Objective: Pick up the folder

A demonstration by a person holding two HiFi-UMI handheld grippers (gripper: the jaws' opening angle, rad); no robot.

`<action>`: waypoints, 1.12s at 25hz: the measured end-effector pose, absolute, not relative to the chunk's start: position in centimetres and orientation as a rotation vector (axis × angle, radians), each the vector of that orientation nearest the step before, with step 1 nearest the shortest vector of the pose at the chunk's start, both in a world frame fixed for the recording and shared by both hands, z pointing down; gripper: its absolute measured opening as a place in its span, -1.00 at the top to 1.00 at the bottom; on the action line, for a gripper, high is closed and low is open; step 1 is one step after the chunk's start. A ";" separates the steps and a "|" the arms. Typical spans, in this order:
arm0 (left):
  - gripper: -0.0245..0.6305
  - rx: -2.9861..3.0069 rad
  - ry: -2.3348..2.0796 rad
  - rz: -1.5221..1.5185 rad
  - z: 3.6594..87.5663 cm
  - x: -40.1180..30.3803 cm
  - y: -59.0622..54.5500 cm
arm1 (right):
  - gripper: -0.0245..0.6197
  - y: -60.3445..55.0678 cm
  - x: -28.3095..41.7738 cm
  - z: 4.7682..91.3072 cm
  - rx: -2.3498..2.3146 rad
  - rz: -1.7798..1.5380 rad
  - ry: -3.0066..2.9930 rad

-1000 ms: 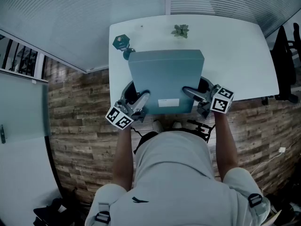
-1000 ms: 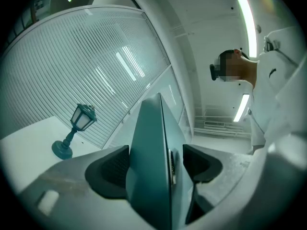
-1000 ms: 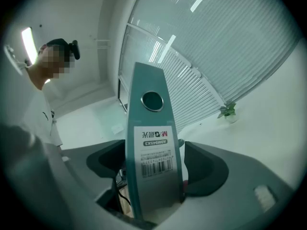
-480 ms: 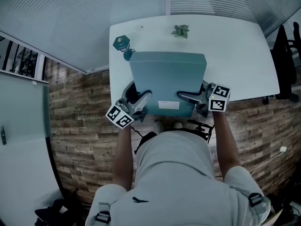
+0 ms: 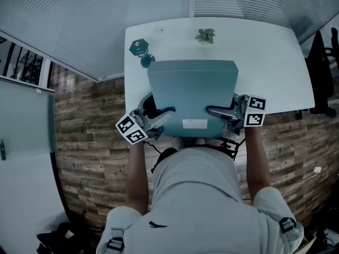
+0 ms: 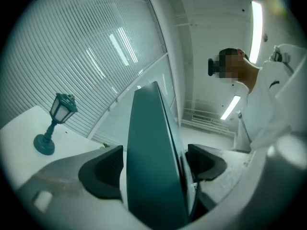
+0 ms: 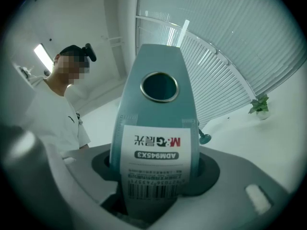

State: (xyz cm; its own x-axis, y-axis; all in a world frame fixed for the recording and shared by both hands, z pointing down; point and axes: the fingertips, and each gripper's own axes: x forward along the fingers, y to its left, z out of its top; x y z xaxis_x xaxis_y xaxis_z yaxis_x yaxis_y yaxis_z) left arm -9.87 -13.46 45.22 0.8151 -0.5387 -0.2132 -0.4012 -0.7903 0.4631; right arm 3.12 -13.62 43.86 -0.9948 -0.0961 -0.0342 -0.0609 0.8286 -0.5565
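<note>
Showing, in the head view, the folder [image 5: 192, 91] is overhanging the table's [image 5: 275, 62] 6 o'clock edge, with the left gripper [image 5: 165, 114] at its 7 o'clock and the right gripper [image 5: 212, 111] at 5 o'clock. Left gripper view: the jaws are standing wide (having just been opening), straddling the folder, with a sliver of gap beside one pad. Right gripper view: the jaws, having just been closing, are clamping the folder's labelled end.

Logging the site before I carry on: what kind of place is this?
Probably an office or meeting room: a white rounded table, a wall of pale slatted blinds, and a teal lever-arch folder with a printed spine label.
</note>
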 end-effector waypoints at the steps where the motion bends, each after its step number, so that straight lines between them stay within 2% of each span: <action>1: -0.37 2.598 -0.640 -0.461 44.8 -9.4 -13.0 | 0.01 -13.3 3.1 43.5 -0.100 -0.882 2.955; 5: -0.37 2.610 -0.444 -0.345 44.5 -7.1 -11.0 | -0.01 -11.8 2.4 42.5 -0.010 -0.808 3.042; 9: -0.16 2.627 -0.407 -0.333 44.2 -6.8 -10.3 | -0.08 -9.9 1.8 41.9 0.150 -0.799 3.127; 16: -0.14 2.701 -0.390 -0.275 41.8 -6.5 -10.3 | -0.18 -9.7 1.9 40.3 0.137 -0.730 3.112; 20: -0.13 2.733 -0.449 -0.248 40.8 -6.7 -10.1 | -0.01 -10.2 2.1 39.7 0.055 -0.642 3.122; 28: -0.08 2.763 -0.399 -0.343 39.3 -6.7 -9.4 | 0.02 -9.9 2.6 38.7 0.127 -0.633 3.105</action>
